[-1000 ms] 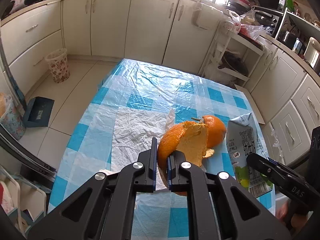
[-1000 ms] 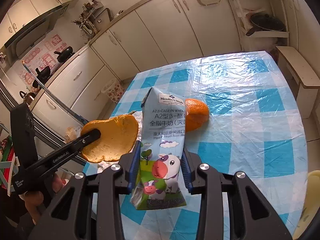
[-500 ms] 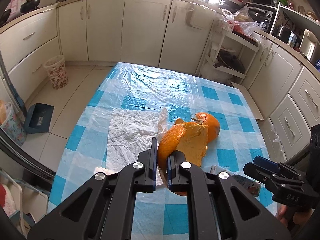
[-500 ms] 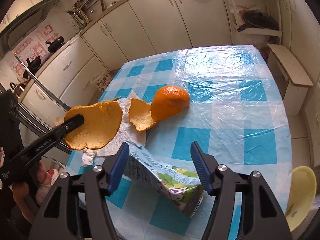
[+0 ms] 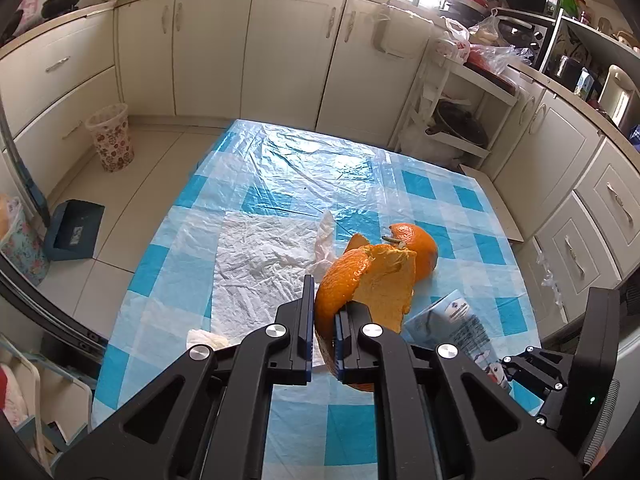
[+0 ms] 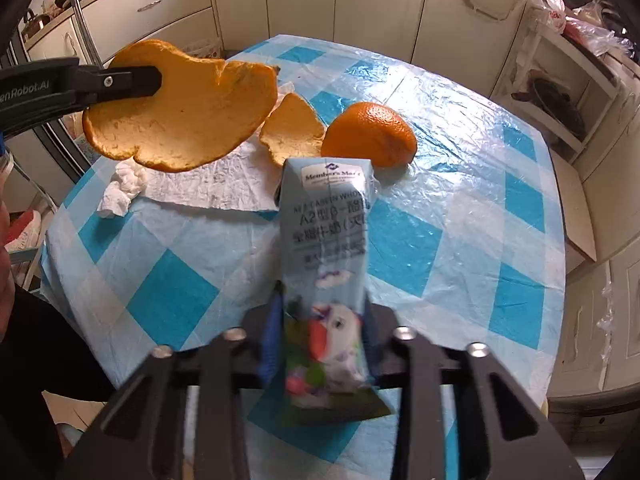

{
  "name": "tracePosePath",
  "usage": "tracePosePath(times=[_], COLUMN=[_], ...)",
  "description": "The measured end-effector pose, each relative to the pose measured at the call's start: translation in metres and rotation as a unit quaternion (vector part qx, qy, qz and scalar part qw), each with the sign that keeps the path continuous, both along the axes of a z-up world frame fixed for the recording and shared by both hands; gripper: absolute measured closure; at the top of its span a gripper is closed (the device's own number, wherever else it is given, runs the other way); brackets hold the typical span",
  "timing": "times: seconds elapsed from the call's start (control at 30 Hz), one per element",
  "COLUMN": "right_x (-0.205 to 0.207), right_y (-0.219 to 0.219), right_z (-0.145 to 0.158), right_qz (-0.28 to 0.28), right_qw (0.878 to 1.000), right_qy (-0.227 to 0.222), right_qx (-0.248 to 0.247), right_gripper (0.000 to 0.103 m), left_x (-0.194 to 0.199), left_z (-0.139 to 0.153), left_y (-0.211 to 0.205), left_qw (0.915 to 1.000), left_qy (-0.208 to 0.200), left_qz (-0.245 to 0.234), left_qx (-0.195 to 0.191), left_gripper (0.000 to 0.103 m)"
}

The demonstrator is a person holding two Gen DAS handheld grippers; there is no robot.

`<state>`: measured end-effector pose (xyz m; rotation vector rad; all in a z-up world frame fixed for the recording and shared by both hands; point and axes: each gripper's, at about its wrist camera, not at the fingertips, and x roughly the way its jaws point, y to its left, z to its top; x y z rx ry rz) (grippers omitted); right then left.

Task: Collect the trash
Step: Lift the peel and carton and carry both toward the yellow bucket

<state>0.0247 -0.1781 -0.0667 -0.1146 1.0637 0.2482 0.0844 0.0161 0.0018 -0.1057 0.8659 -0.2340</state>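
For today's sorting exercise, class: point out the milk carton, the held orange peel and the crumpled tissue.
milk carton (image 6: 329,216): right wrist view, on its printed front panel.
orange peel (image 6: 188,116): right wrist view, on its pale inner side.
tissue (image 6: 122,188): right wrist view, on its crumpled middle.

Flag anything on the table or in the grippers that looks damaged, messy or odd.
The milk carton in the right gripper looks squashed and creased. Loose orange peel, a larger domed peel and crumpled tissue litter the tablecloth. The left gripper holds a big peel aloft.
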Motion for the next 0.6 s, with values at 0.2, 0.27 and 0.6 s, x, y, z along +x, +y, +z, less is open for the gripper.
tracePosePath(times=[0.2, 0.27, 0.6], right_x=[-0.002, -0.004, -0.012], right_y=[-0.023, -0.031, -0.074], right_z=[0.022, 0.027, 0.043], right_qz=[-0.034, -0.045, -0.116], right_qw=[0.997, 0.995, 0.982], right_qy=[-0.024, -0.030, -0.051], right_qx=[0.069, 0.086, 0.137], right_gripper=[0.072, 0.072, 0.072], left_x=[-0.004, -0.006, -0.017], left_z=[0.006, 0.007, 0.015], left_y=[-0.003, -0.004, -0.023], left_qw=[0.9999, 0.9999, 0.9991], left_qy=[-0.012, -0.015, -0.034], left_qz=[-0.005, -0.007, -0.024], left_qx=[0.000, 0.000, 0.008], left_gripper=[0.095, 0.096, 0.096])
